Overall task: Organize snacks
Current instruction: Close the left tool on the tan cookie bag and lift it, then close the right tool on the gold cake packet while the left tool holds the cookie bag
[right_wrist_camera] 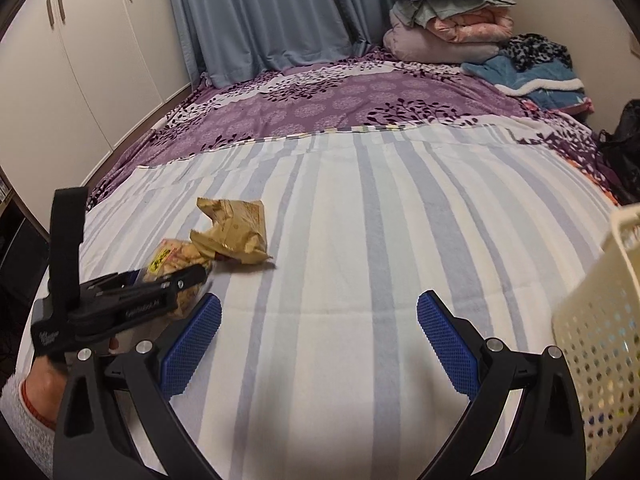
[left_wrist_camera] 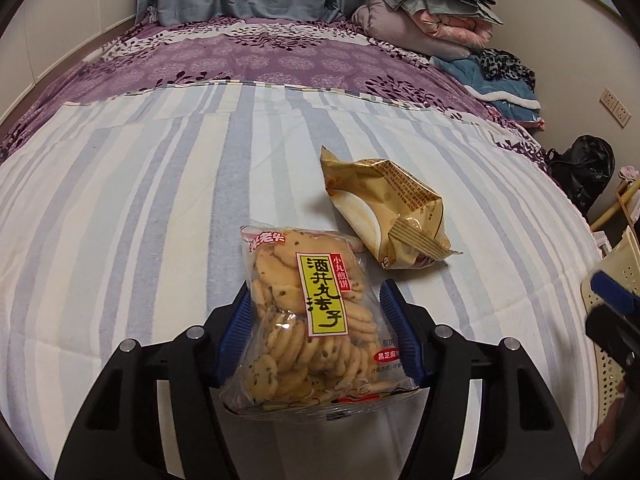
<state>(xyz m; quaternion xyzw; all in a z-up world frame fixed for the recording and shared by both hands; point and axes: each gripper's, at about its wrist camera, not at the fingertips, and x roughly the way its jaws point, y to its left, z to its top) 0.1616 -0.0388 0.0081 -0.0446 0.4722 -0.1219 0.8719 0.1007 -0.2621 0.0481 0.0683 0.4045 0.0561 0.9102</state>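
The bed (left_wrist_camera: 160, 200) has a striped sheet on top. A cream basket (right_wrist_camera: 600, 340) with little holes stands at the bed's right edge. A gold bag (left_wrist_camera: 384, 212) lies on the bed, and a clear cookie bag (left_wrist_camera: 308, 320) lies just beside it, nearer the camera. The left gripper (left_wrist_camera: 316, 332) sits around the cookie bag, with a blue pad touching each side, pinching it. The right gripper (right_wrist_camera: 318, 344) is over the bare bed, between the cookie bag and the basket. Its pads are spread wide apart, with nothing in them.
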